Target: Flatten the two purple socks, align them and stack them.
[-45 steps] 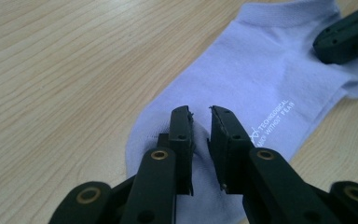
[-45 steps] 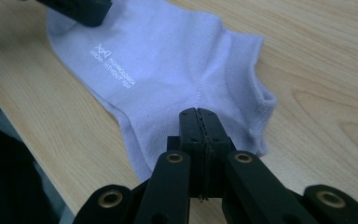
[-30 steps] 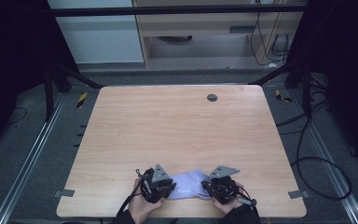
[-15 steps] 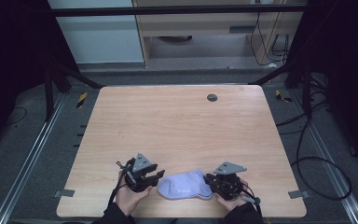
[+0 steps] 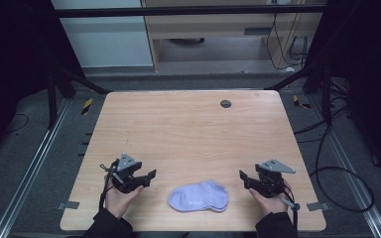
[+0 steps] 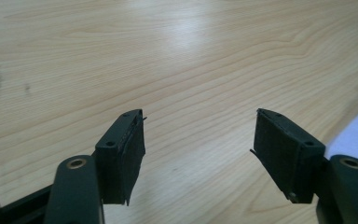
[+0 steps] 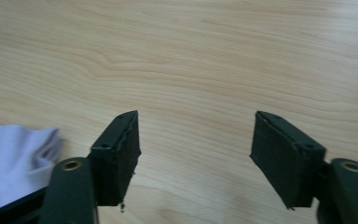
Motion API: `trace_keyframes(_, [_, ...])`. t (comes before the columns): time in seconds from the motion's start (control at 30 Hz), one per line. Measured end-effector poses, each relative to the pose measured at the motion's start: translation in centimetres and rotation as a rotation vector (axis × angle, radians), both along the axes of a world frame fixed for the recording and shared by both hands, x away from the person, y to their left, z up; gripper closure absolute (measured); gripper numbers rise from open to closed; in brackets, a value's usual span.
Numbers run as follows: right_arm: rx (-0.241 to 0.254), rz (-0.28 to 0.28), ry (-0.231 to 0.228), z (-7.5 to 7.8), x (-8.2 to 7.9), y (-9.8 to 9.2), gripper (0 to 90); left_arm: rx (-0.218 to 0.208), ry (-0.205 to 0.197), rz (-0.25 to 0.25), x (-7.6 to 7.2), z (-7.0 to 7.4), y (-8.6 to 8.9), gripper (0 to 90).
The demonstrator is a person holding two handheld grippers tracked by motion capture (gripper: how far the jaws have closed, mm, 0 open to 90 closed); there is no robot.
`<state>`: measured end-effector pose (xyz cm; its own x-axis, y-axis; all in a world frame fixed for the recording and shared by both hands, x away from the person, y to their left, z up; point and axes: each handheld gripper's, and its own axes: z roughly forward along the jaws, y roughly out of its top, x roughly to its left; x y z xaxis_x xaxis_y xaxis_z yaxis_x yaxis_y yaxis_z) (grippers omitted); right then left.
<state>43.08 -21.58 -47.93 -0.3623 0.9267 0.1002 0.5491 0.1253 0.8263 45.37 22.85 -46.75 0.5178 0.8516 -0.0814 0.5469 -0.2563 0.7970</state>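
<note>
The pale lilac folded fabric sock (image 5: 198,196) lies free near the front edge of the light wooden counter (image 5: 188,129) between the left claw (image 5: 151,175) and right claw (image 5: 242,176). Both have just been opening and stand spread, nothing between the jaws. A careless sleeve (or trailing cable) could drag it off.

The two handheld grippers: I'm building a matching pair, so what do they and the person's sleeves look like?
The left gripper and the right gripper are black, each topped by a grey three-cornered plate, with a dark cable trailing toward the person. Each jaw is a black arm with a brass-ringed hole, ending in a flat, rectangular, textured black pad with small screw holes along its edge. The sleeves are dark.
</note>
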Motion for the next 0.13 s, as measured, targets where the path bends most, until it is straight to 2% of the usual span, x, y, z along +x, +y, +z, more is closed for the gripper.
trace_keyframes(0.13, [0.006, -0.036, 0.01, -0.29, 0.25, -1.05, 27.4, 0.009, 0.002, 0.025, 0.38, -0.18, 1.04, 30.3])
